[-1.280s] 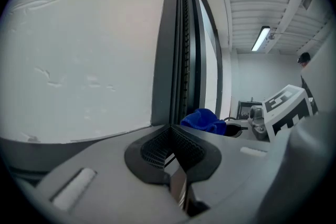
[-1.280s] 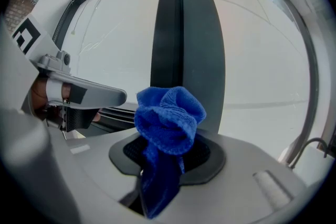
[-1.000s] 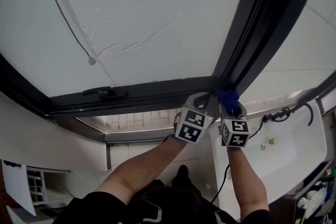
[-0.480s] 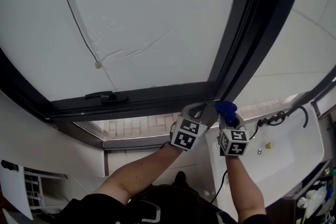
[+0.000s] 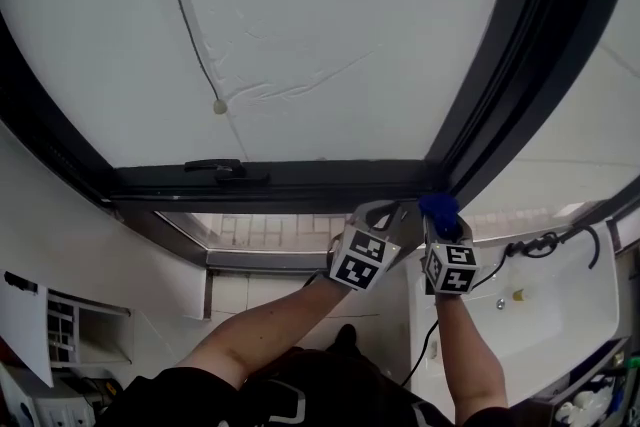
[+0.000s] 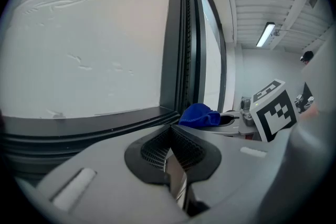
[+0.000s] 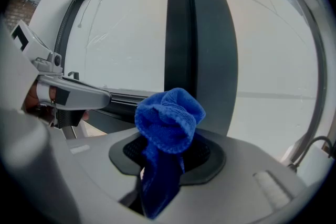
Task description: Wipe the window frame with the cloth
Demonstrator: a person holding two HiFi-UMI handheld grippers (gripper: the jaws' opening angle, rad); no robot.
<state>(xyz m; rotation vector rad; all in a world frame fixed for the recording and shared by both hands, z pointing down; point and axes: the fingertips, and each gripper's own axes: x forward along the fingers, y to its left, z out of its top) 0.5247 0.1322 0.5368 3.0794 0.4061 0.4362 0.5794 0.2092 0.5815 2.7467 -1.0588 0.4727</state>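
At the far left, low on the white wall, sits a white slotted panel (image 5: 72, 340). To its right the dark grey window frame (image 5: 300, 180) runs across the scene and turns up into a thick upright post on the right. A thin dark cord (image 5: 185, 10) with a small pale bead at its end hangs in front of the frosted white pane (image 5: 330, 25), and a black lever handle (image 5: 225, 171) lies along the frame's bottom rail below the bead. Further right, just under the corner where the rail meets the post, the left gripper (image 5: 388, 212) is held up with its jaws pressed together on nothing, the ribbed pads meeting at their tips in its own view. Just beside it on the right, the right gripper (image 5: 441, 218) is clamped on a blue terry cloth (image 5: 438, 206), which bunches into a rounded wad above the jaws with a strip trailing down between them. The wad sits at the foot of the upright post, in the corner of the frame; whether it actually presses on the frame cannot be told. At the far right, lower and nearer, lies a white basin (image 5: 560, 315), with a black cable (image 5: 540, 241) looping along its far edge
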